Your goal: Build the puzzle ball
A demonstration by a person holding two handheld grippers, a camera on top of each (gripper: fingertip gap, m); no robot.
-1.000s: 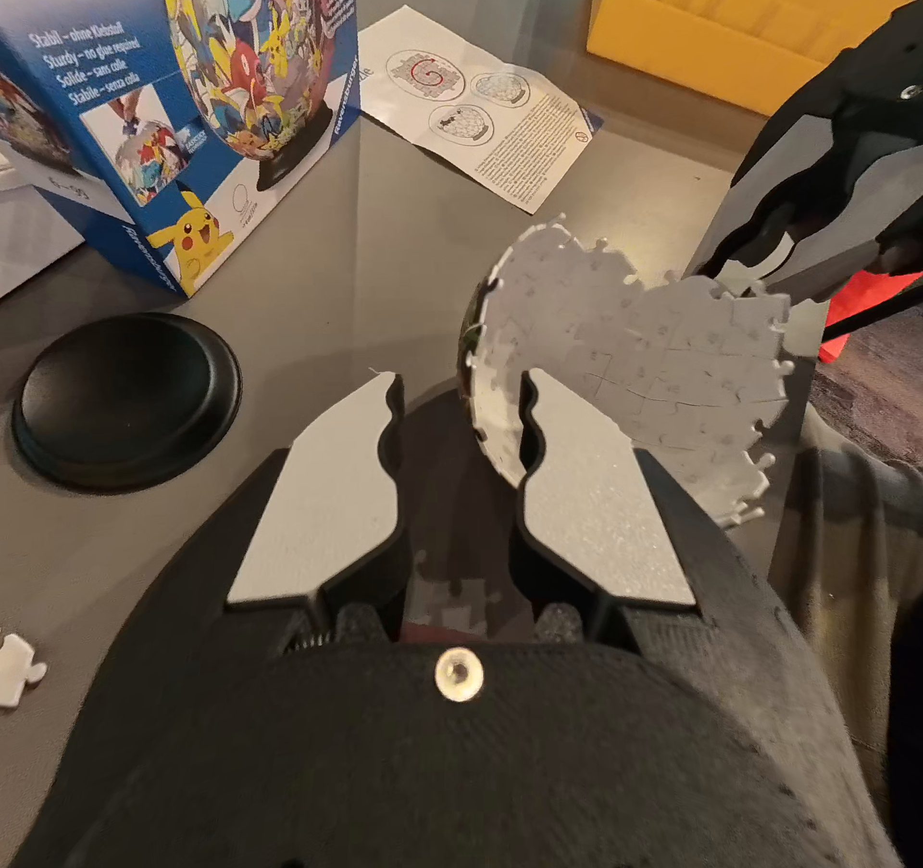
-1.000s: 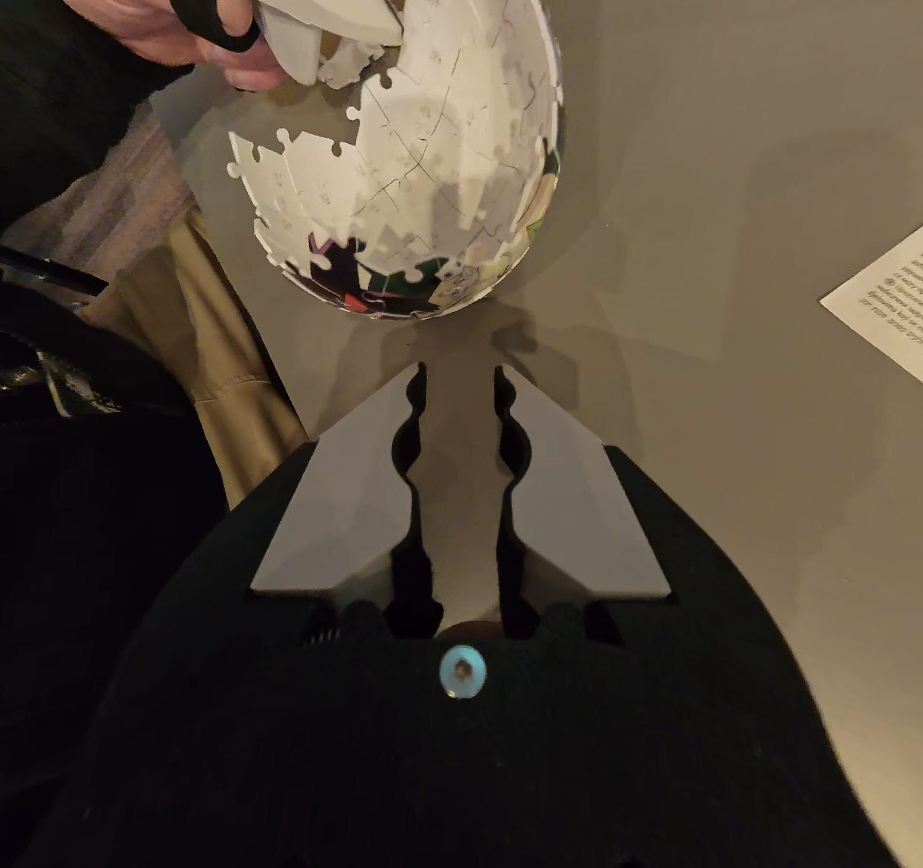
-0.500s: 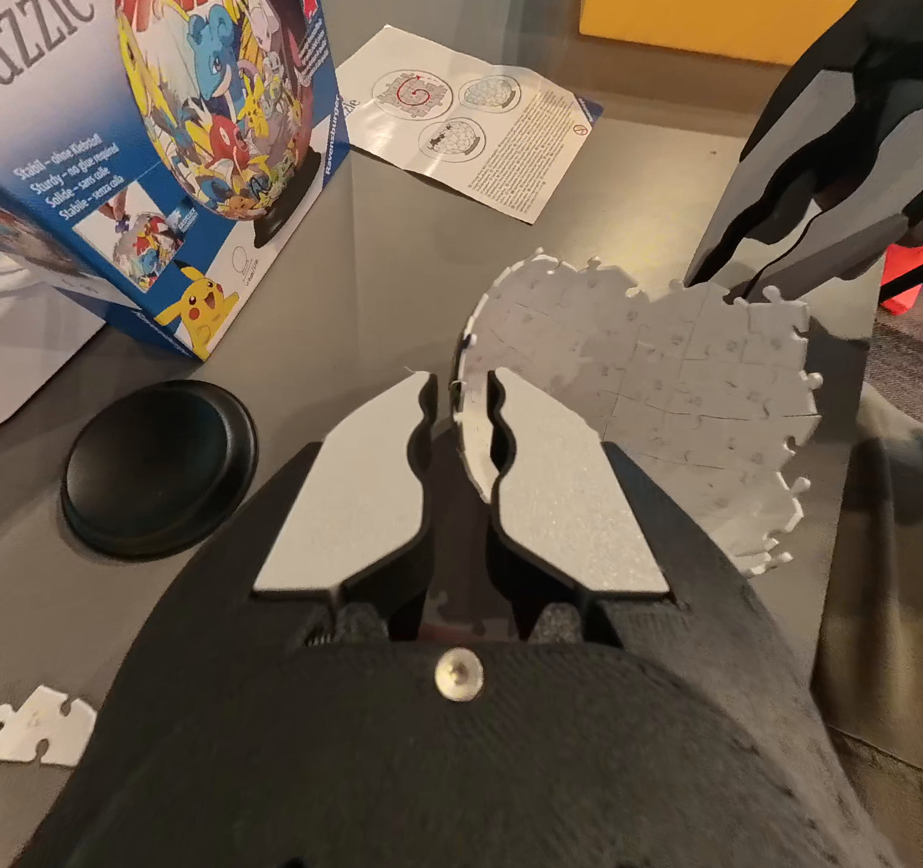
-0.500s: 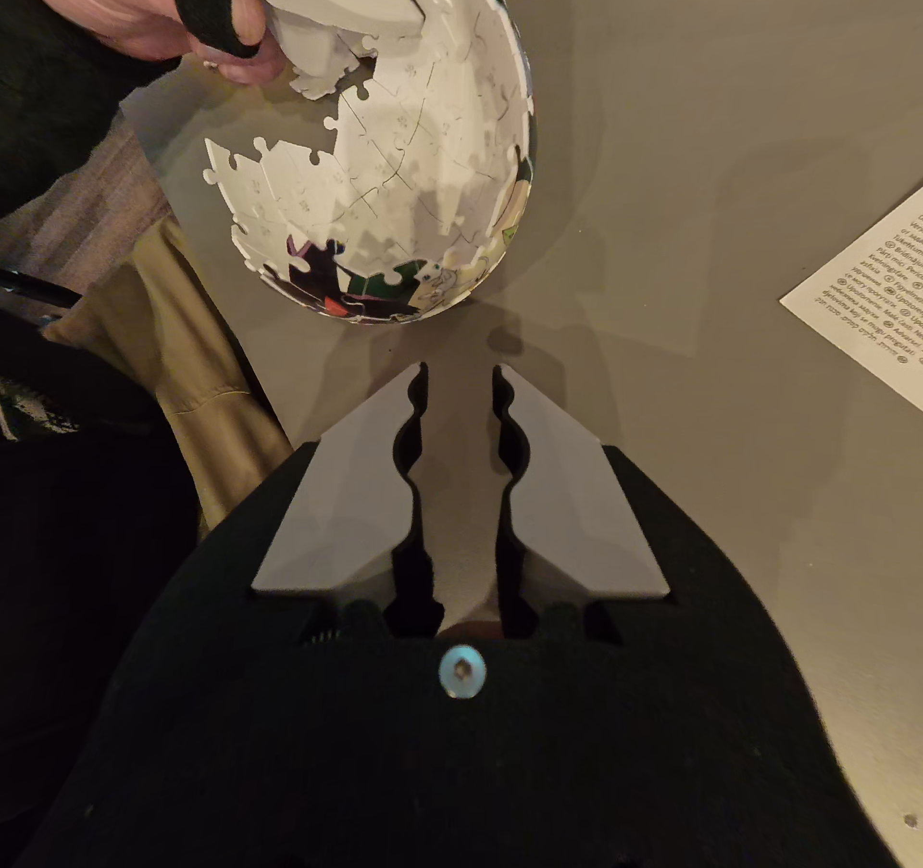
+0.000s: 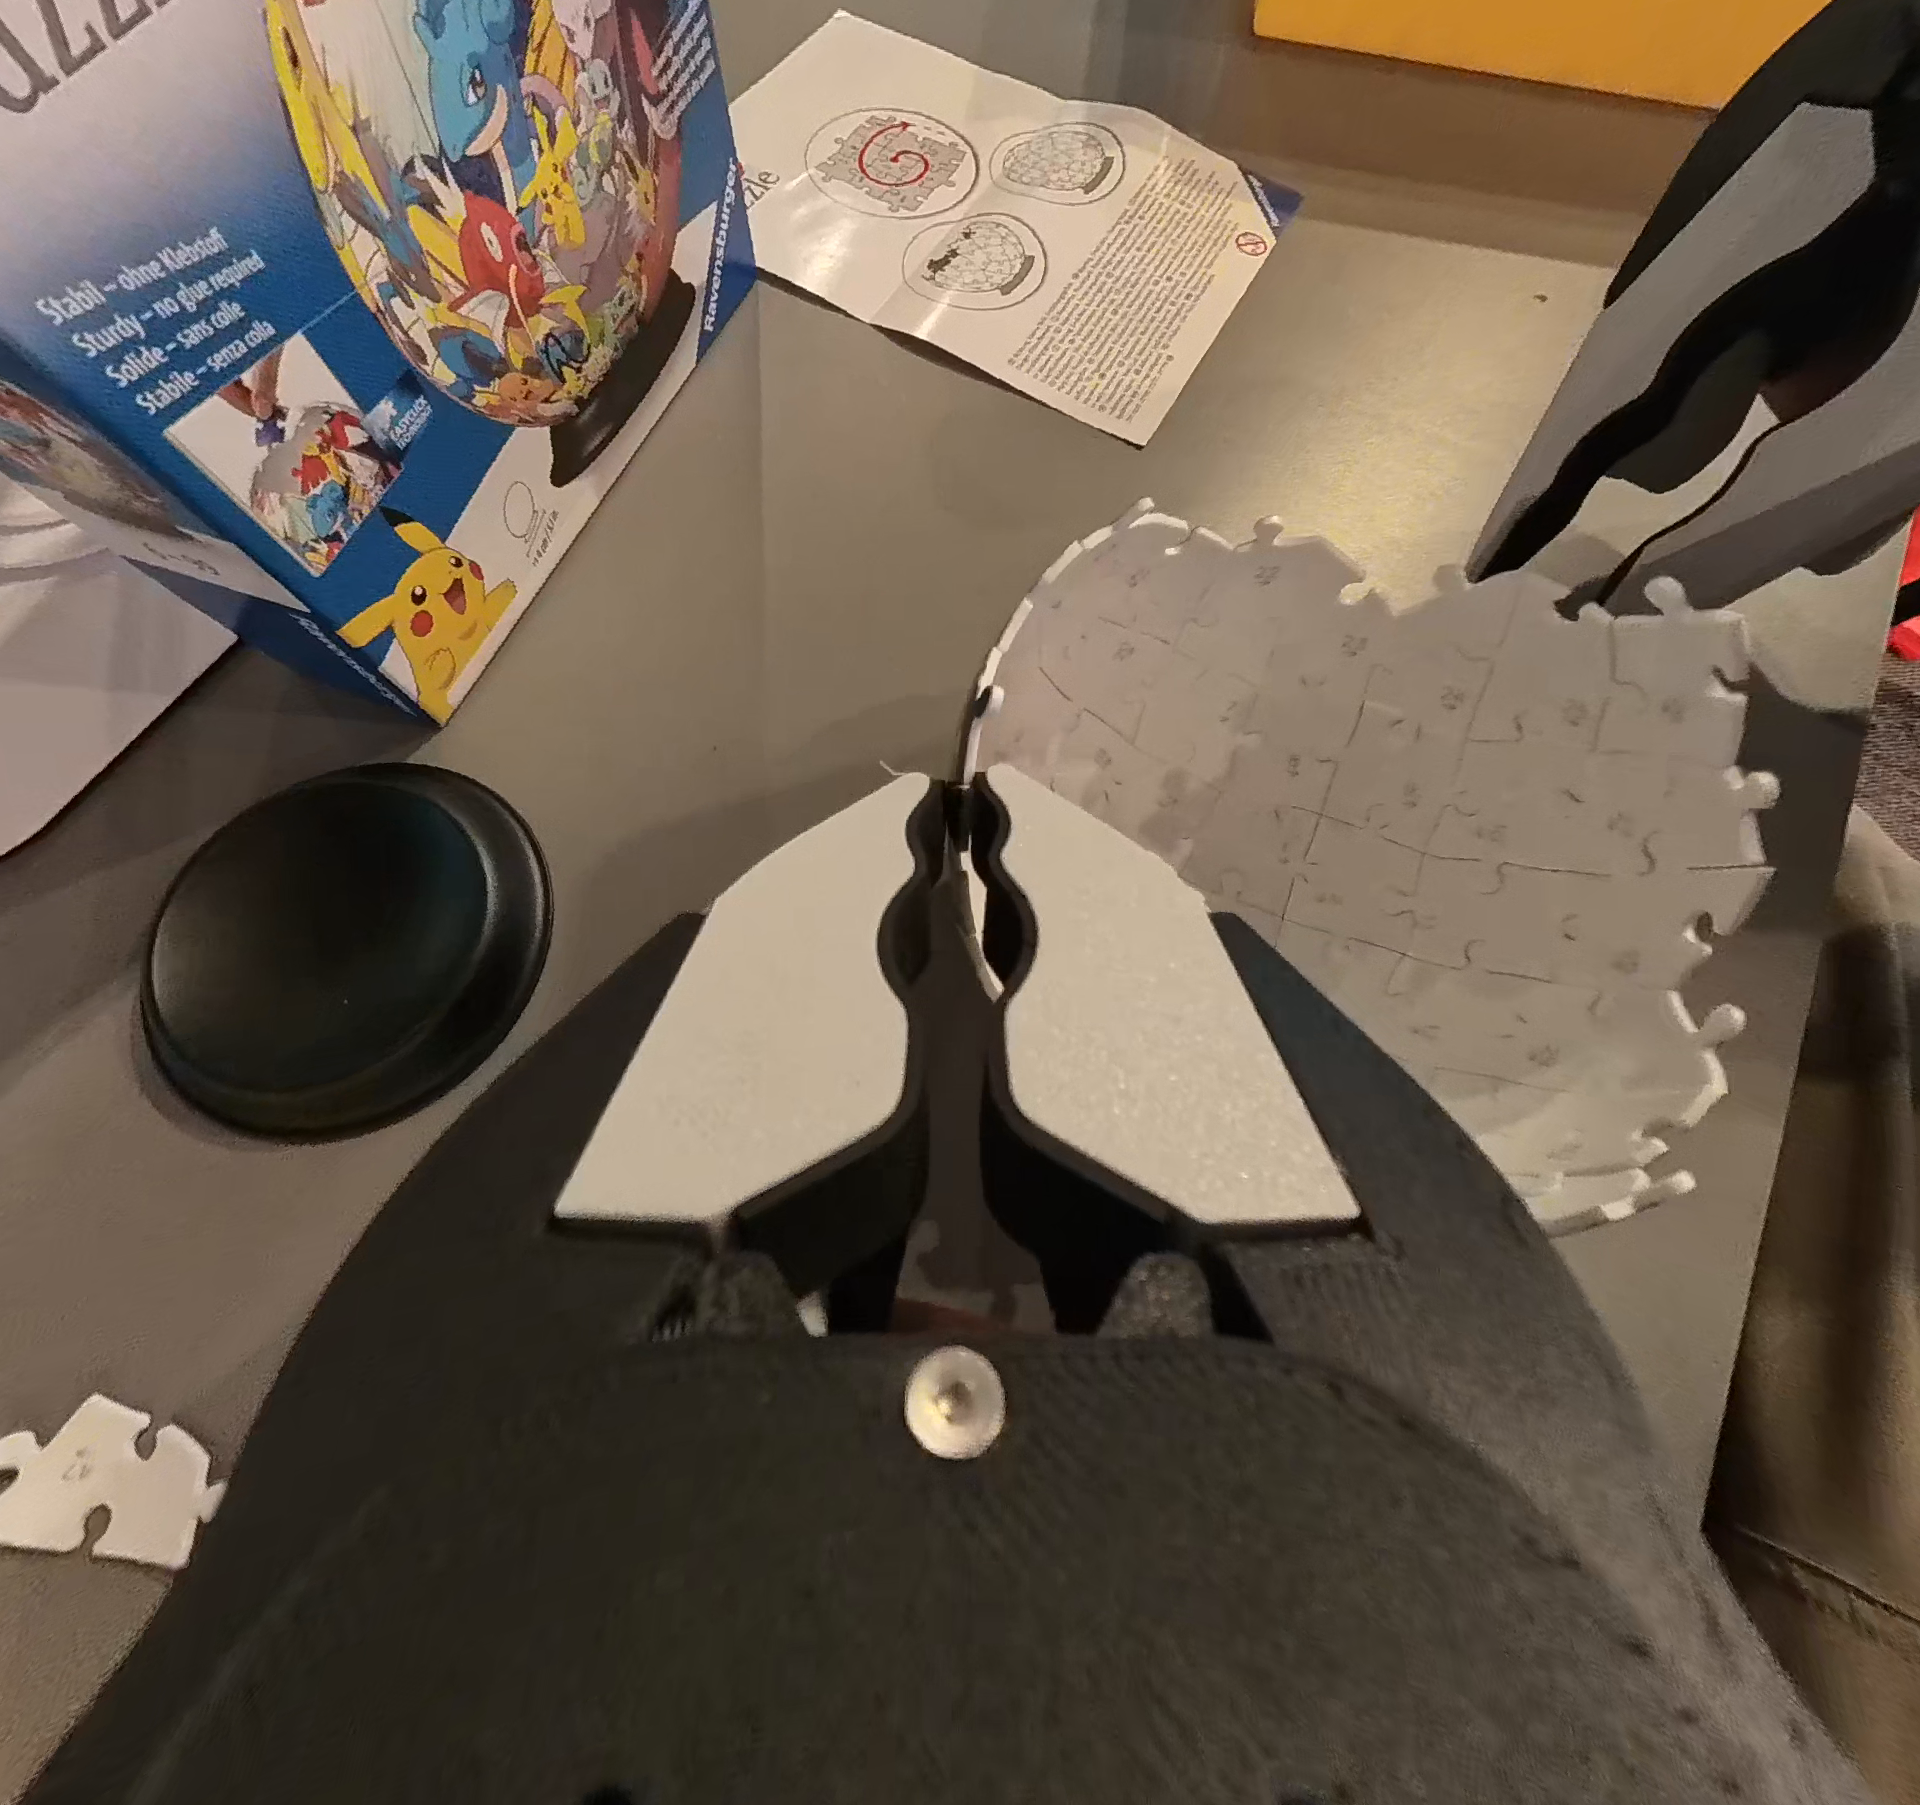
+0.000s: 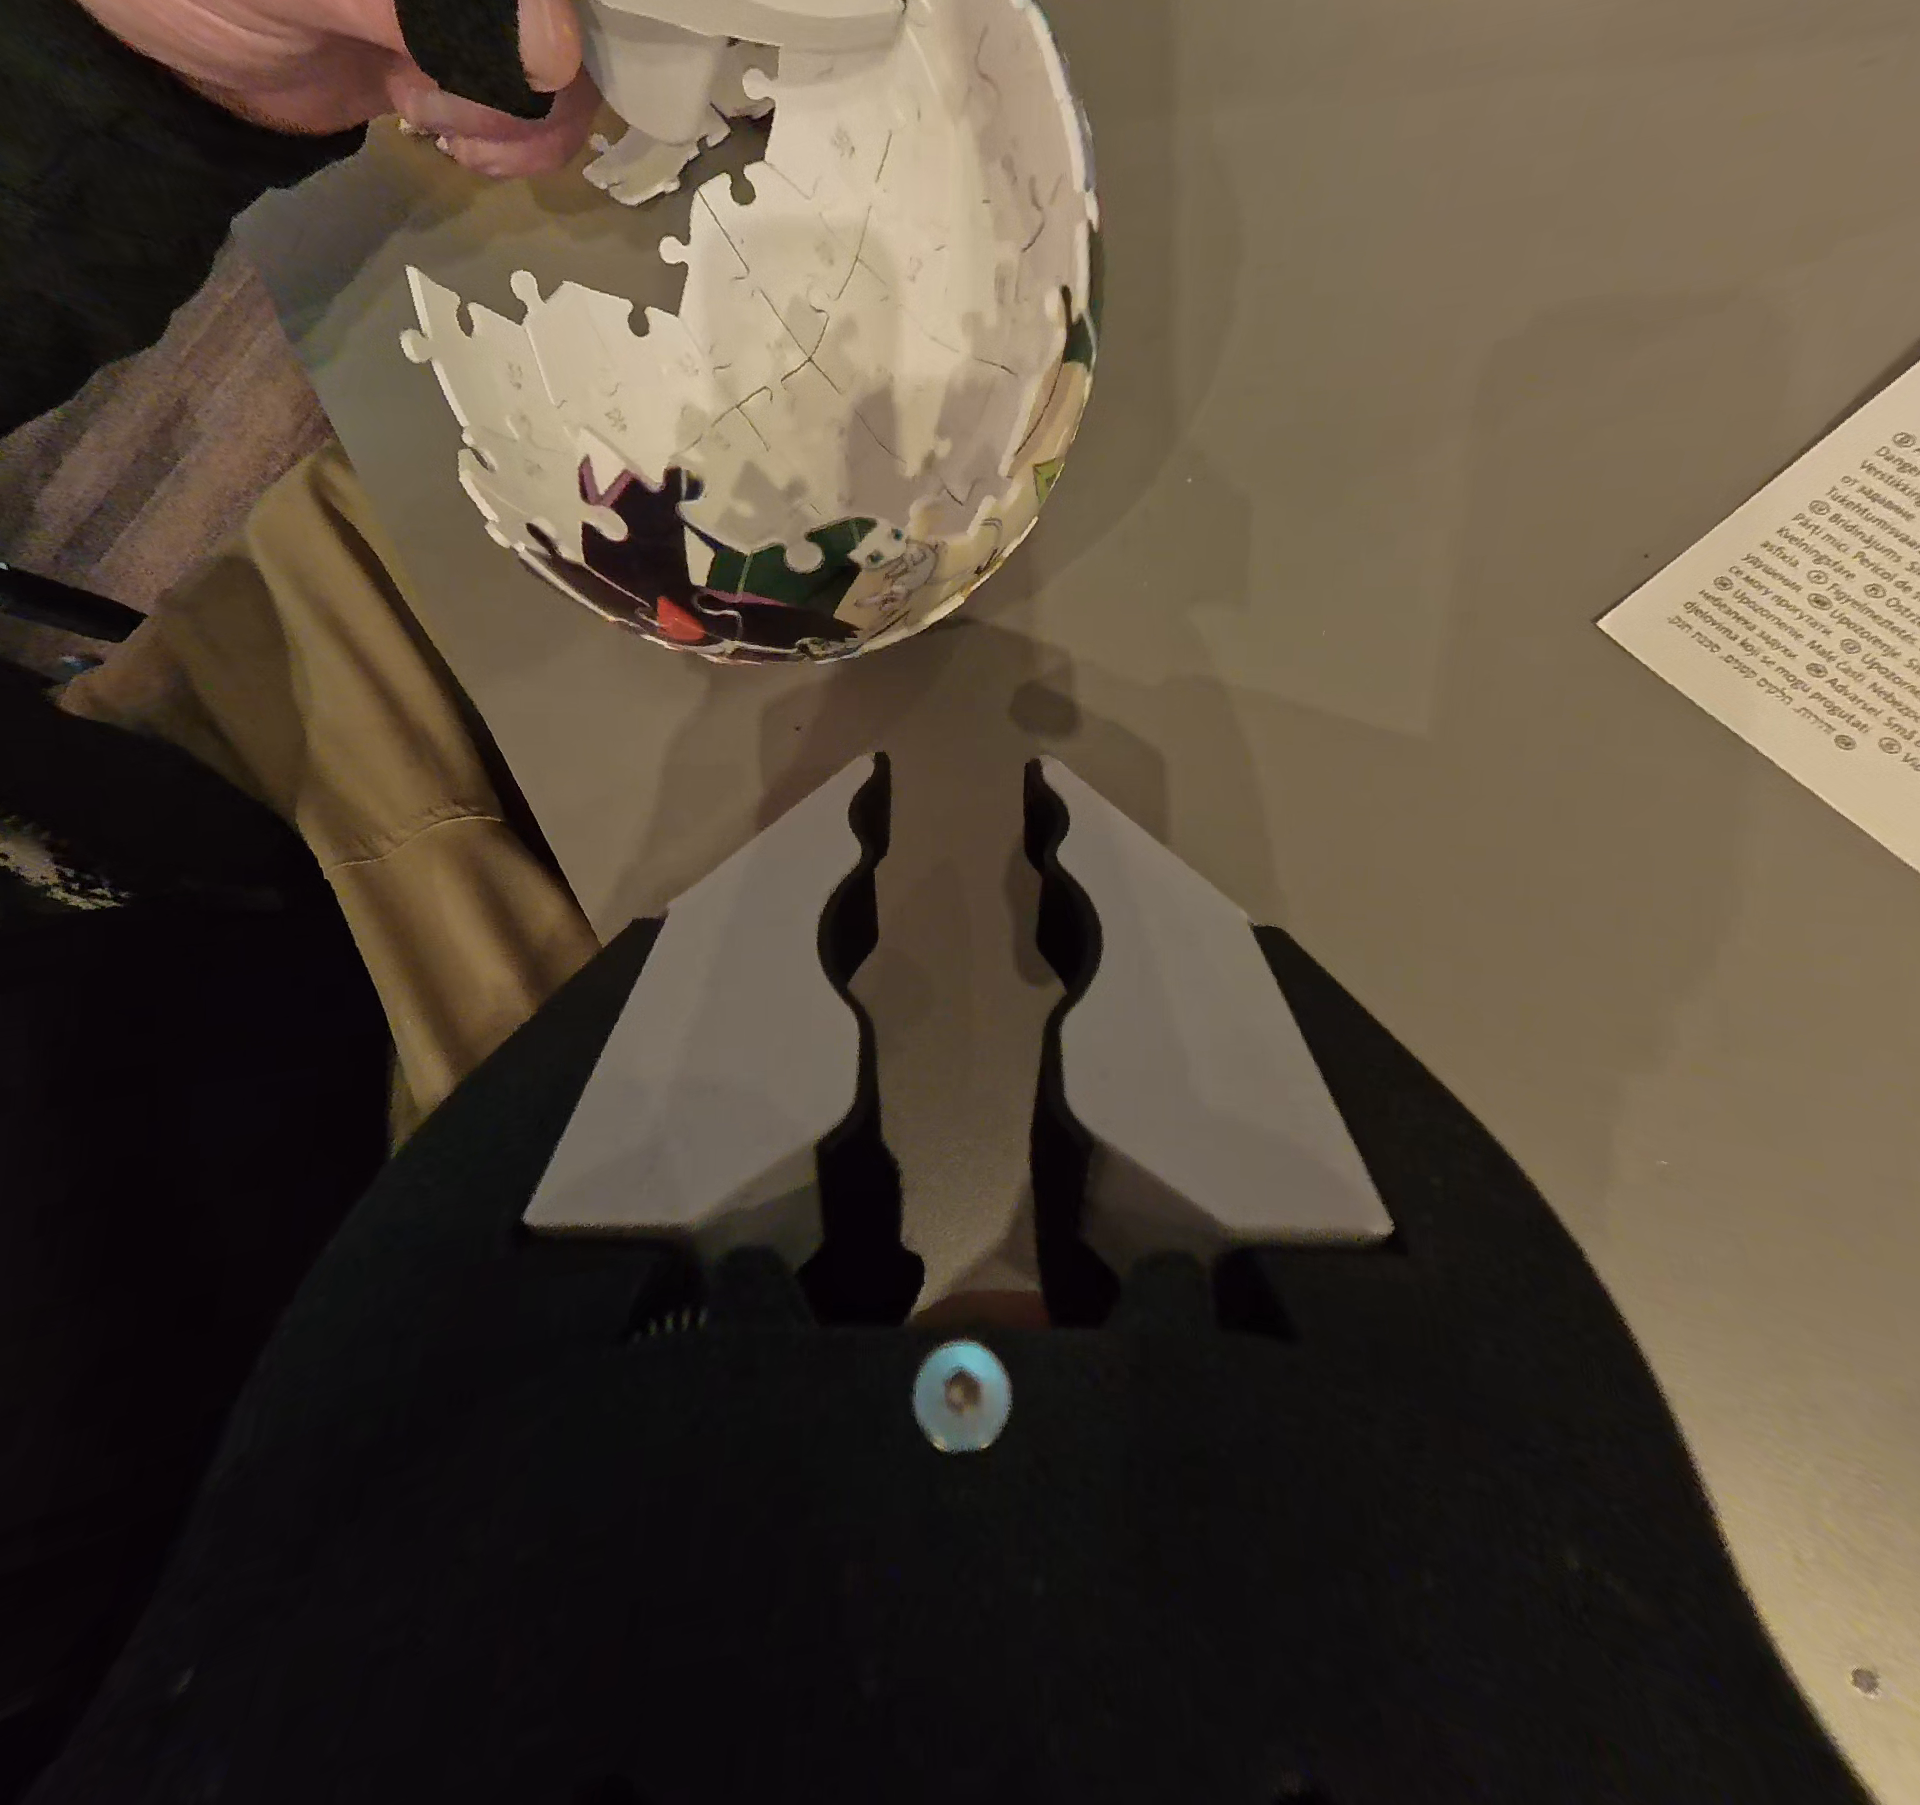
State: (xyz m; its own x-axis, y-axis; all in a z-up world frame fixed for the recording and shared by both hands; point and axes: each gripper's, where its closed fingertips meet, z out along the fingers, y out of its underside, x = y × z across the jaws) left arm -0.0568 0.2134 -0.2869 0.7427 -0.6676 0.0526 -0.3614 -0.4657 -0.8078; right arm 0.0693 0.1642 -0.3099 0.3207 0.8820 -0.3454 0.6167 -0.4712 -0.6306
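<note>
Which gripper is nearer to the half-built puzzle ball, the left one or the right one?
Left. The left gripper is shut on the rim of the puzzle ball; the right gripper is open, just short of the ball, not touching.

Half-built puzzle ball (image 5: 1382, 851), a curved shell with white inside facing up, jagged tabbed rim, printed colours outside (image 6: 769, 592). Tilted on grey surface (image 5: 831, 550), rim pinched by left tongs (image 5: 961, 810).

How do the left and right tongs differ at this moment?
The left tongs are shut on the rim of the half-built puzzle ball; the right tongs are open and hold nothing. The left ones touch the ball, while the right ones sit apart from it, above the bare table. Both have grey fingers with wavy black pads.
</note>
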